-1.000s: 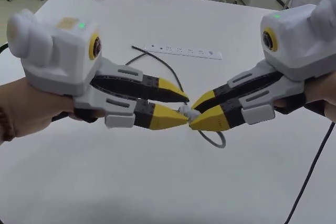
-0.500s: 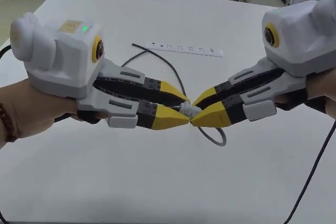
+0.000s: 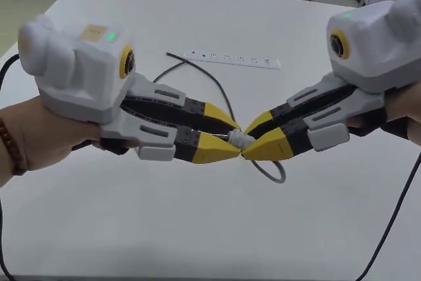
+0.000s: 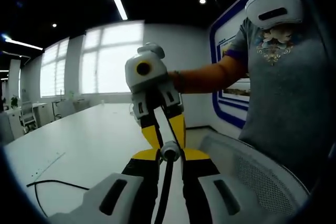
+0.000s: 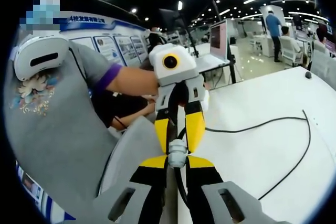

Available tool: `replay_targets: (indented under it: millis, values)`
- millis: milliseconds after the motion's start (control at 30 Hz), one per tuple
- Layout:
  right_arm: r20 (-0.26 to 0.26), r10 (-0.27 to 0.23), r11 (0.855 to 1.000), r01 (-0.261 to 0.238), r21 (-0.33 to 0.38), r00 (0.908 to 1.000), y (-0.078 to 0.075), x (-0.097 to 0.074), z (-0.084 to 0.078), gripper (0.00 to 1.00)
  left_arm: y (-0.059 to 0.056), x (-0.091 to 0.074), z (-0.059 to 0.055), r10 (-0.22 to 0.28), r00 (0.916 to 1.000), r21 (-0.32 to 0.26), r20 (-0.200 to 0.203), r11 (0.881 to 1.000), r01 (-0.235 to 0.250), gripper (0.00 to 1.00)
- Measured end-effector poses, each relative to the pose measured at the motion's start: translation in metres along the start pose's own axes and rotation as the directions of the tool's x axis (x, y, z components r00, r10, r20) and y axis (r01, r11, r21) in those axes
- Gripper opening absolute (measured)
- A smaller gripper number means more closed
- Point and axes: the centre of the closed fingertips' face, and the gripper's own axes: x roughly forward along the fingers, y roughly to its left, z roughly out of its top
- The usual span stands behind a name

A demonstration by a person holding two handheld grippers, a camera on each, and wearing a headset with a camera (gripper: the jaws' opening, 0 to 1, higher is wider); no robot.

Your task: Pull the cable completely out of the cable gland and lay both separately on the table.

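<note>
The left gripper (image 3: 237,140) and right gripper (image 3: 246,141) have white housings and black, yellow-tipped jaws, with a black cable (image 3: 389,222) hanging at 4 o'clock. The person wears a grey printed T-shirt (image 4: 286,93), a white headset (image 4: 273,6) and, at 9 o'clock, a bead bracelet (image 3: 14,156).

My head camera looks forward and down onto the table (image 3: 197,228) from close above. The left gripper (image 3: 233,140) and right gripper (image 3: 249,140) meet tip to tip at its centre. Each gripper camera faces along its own jaws, at close range, toward the opposite gripper, with my torso (image 4: 283,103) to one side. All three views share the cable gland (image 3: 237,141).
</note>
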Motion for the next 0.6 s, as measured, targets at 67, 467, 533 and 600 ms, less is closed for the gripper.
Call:
replay_targets:
  millis: [67, 467, 533, 600]
  values:
    - [-0.002, 0.002, 1.000, -0.002, 0.005, 1.0000, 0.0002, 0.0004, -0.0014, 0.08, -0.0004, 0.0005, -0.0012, 0.001, 1.0000, 0.013, -0.007, 1.000, -0.001, 0.16]
    - [0.061, 0.049, 0.997, -0.053, 0.058, 0.9969, 0.0061, -0.0026, 0.0020, 0.08, -0.0039, -0.0011, 0.0044, -0.005, 0.9993, 0.030, 0.038, 1.000, 0.004, 0.16]
    - [0.065, 0.052, 0.996, -0.056, 0.063, 0.9965, 0.0065, -0.0021, 0.0014, 0.08, -0.0043, -0.0006, 0.0043, -0.005, 0.9994, 0.044, 0.036, 0.999, 0.003, 0.15]
    - [0.060, 0.056, 0.996, -0.060, 0.061, 0.9966, 0.0070, -0.0018, 0.0007, 0.08, -0.0048, 0.0004, 0.0035, -0.006, 0.9995, 0.047, 0.032, 0.999, 0.004, 0.15]
